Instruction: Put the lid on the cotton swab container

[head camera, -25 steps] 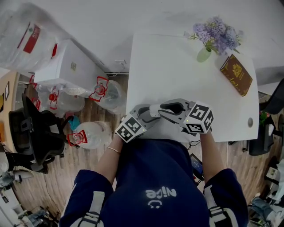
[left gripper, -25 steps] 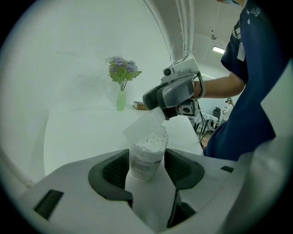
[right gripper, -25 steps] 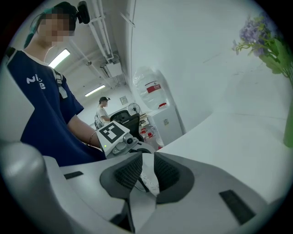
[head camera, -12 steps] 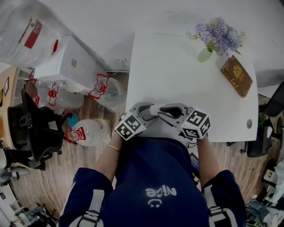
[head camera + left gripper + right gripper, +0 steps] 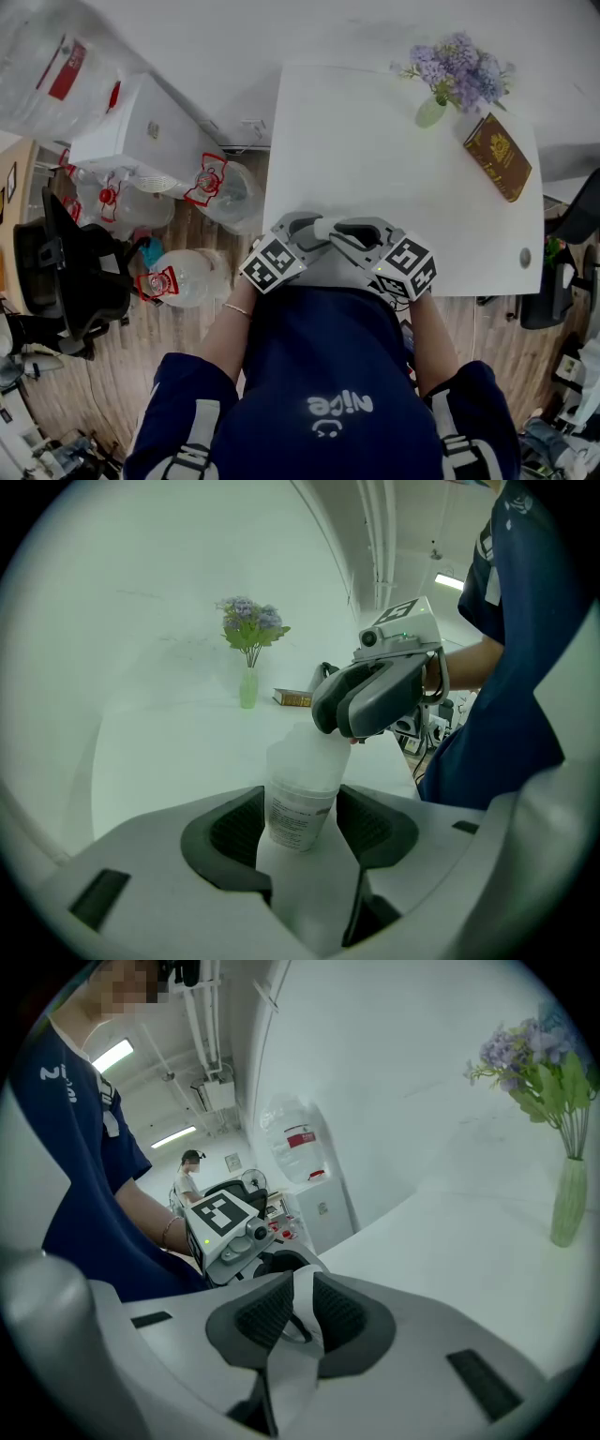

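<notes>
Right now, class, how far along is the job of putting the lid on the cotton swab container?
Done: both parts are gripped. The left gripper clamps the clear, labelled plastic container; the right gripper pinches the thin translucent lid. In hand: the two grippers meet at the container's top, near the edge of the white table. Left: seat the lid and release; whether it is seated cannot be told.

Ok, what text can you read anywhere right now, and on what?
"nice": on the person's navy top, upside down in the head view.
Too blurred to read: the label on the cotton swab container.
Unreadable: the red labels on the water bottles.
Unreadable: the brown book cover.
</notes>
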Demonstrator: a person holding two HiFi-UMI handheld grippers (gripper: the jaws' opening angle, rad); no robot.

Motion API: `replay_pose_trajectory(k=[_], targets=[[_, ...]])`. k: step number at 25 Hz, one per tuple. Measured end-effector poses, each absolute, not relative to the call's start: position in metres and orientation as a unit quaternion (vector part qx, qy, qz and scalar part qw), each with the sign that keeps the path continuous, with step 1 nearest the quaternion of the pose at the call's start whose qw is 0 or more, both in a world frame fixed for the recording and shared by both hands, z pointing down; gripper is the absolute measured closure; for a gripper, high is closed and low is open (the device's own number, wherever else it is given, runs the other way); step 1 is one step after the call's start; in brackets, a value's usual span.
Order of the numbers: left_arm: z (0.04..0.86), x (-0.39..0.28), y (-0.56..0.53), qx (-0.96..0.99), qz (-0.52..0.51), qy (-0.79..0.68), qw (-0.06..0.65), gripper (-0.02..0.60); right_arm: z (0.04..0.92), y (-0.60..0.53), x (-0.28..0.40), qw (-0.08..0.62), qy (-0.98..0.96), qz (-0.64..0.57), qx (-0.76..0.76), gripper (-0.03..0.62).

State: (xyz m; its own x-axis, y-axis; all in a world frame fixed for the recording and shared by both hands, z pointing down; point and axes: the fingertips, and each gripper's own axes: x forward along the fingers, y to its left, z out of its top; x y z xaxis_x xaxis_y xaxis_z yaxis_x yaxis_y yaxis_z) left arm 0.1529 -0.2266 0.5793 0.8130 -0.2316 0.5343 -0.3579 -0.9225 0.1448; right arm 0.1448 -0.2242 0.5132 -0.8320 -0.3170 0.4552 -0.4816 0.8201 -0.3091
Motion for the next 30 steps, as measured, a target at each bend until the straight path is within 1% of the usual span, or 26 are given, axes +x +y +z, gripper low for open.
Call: replay_pose_trajectory(k=[4, 11, 19, 21, 22, 24, 27, 30], targets=[[0.579, 0.153, -0.227, 0.944, 0.264, -0.155, 0.12, 0.324, 0.513, -0.224, 0.144, 0.205, -0.931, 0.189, 0.236, 0.505], [0.58, 0.152, -0.227, 0.944, 0.265, -0.153, 0.121, 0.324, 0.516, -0.221, 0.14, 0.256, -0.924, 0.112, 0.261, 0.505], [0.579, 0.153, -0.225, 0.941, 0.262, -0.17, 0.13, 0.322, 0.515, -0.219, 0.14, 0.243, -0.923, 0.131, 0.268, 0.503], [0.578, 0.15, -0.224, 0.94, 0.262, -0.176, 0.133, 0.316, 0.512, -0.218, 0.141, 0.224, -0.924, 0.15, 0.27, 0.503], [0.576, 0.148, -0.223, 0.939, 0.261, -0.179, 0.134, 0.31, 0.508, -0.218, 0.142, 0.204, -0.925, 0.162, 0.275, 0.503], [0.57, 0.14, -0.222, 0.938, 0.254, -0.19, 0.139, 0.295, 0.493, -0.222, 0.148, 0.148, -0.925, 0.18, 0.299, 0.503], [0.555, 0.121, -0.222, 0.936, 0.228, -0.224, 0.149, 0.29, 0.472, -0.232, 0.169, 0.076, -0.915, 0.181, 0.353, 0.503], [0.53, 0.102, -0.224, 0.933, 0.185, -0.273, 0.146, 0.29, 0.463, -0.237, 0.197, 0.049, -0.897, 0.161, 0.409, 0.503]])
